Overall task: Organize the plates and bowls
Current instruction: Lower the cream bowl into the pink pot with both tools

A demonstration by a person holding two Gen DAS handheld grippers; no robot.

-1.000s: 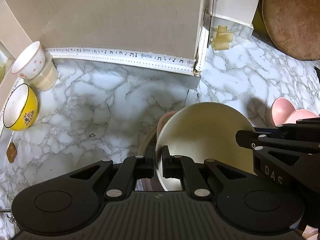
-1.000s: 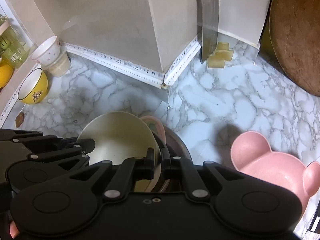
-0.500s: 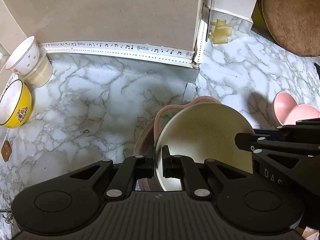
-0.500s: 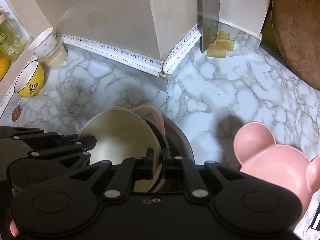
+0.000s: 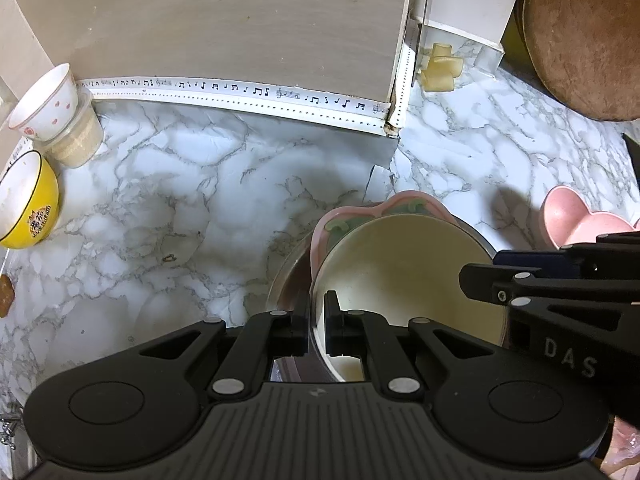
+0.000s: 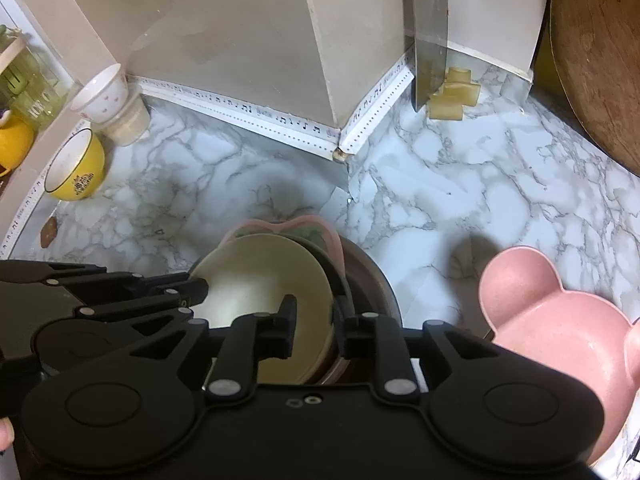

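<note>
Two grippers over one stack of dishes on a marble counter (image 5: 208, 200). Left gripper (image 5: 317, 320) clamped tight on the near rim of a cream bowl (image 5: 404, 276), pads pressing from both sides. Right gripper (image 6: 316, 326) with jaws opening, the cream bowl's rim between them but the pads no longer pressing on it. Cream bowl tilted, resting on a pink plate with a wavy edge (image 5: 404, 202), that plate in turn nested in a dark metal bowl (image 6: 372, 276), all near the middle of the counter. Off to the right and apart from the stack, a pink bear-eared bowl (image 6: 560, 320). Far left against the wall, a yellow bowl (image 5: 28, 200) tipped on its side, and a white cup (image 5: 46, 102) sitting tilted atop a plastic tub (image 5: 78, 140). Round wooden board (image 5: 584, 36) leaning at the upper right.
</note>
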